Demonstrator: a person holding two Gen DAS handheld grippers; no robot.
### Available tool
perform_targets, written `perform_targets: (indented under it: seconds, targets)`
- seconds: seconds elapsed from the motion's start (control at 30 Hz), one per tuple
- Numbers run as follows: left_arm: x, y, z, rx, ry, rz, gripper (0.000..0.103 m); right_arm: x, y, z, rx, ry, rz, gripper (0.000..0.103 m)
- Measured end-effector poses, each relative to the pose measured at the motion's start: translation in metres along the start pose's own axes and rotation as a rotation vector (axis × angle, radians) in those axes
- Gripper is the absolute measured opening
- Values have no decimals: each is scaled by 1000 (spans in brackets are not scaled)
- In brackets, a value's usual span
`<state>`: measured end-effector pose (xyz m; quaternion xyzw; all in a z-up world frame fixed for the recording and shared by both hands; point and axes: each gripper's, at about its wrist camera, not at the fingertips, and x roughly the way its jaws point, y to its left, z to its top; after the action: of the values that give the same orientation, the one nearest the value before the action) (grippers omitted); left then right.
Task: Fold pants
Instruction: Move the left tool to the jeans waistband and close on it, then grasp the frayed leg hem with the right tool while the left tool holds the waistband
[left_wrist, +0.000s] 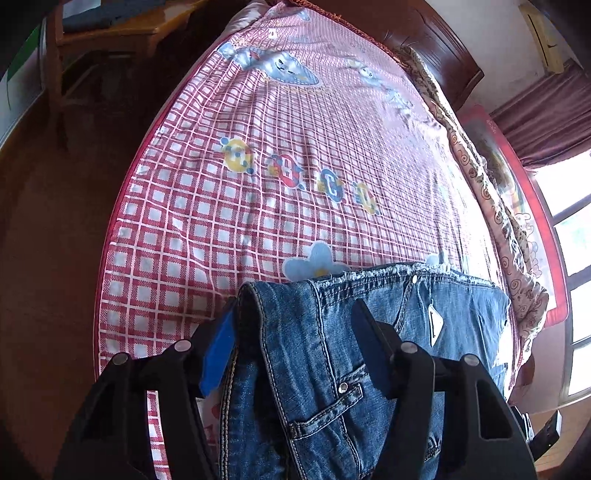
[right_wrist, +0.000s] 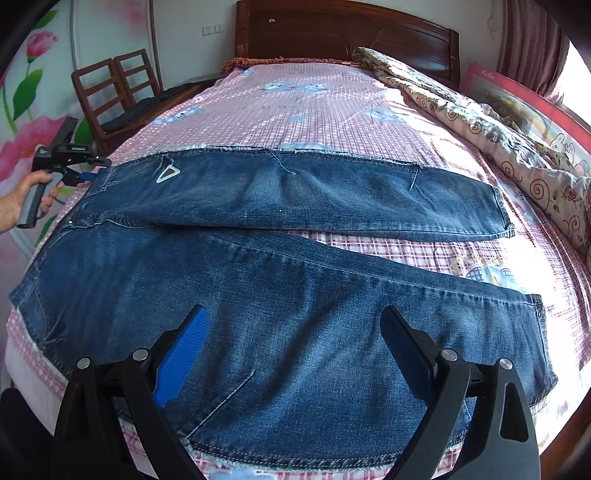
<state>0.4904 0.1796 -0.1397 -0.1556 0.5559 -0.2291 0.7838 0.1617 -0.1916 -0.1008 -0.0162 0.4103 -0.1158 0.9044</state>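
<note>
Blue jeans (right_wrist: 280, 280) lie flat across the bed, with the waist to the left and both legs running right, slightly spread. A person's hand (right_wrist: 26, 203) holds my left gripper (right_wrist: 90, 171) at the far waist corner. In the left wrist view, my left gripper (left_wrist: 295, 304) straddles the waistband (left_wrist: 255, 306) with its jaws half apart. The blue pad (left_wrist: 219, 350) touches the band's edge, and the other finger rests on the denim (left_wrist: 317, 362). My right gripper (right_wrist: 293, 310) hovers open over the near leg and holds nothing.
The pink checked sheet (left_wrist: 229, 206) covers the bed. A rolled floral quilt (right_wrist: 491, 125) lies along the right side. The wooden headboard (right_wrist: 332, 33) stands at the far end, and wooden chairs (right_wrist: 110, 88) stand beside the bed on the left. A window (left_wrist: 569, 229) is on the right.
</note>
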Motion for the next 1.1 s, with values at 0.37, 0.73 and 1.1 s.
perform_targets:
  seconds: [0.37, 0.73, 1.1]
  targets:
    - [-27, -17, -21, 11, -137, 131, 11, -6, -23, 12, -2, -24, 4, 93]
    - [-74, -49, -52, 1, -248, 87, 11, 56, -258, 122, 255, 140, -148, 93]
    - [-56, -52, -59, -68, -256, 153, 12, 183, -383, 186, 588, 356, -36, 93]
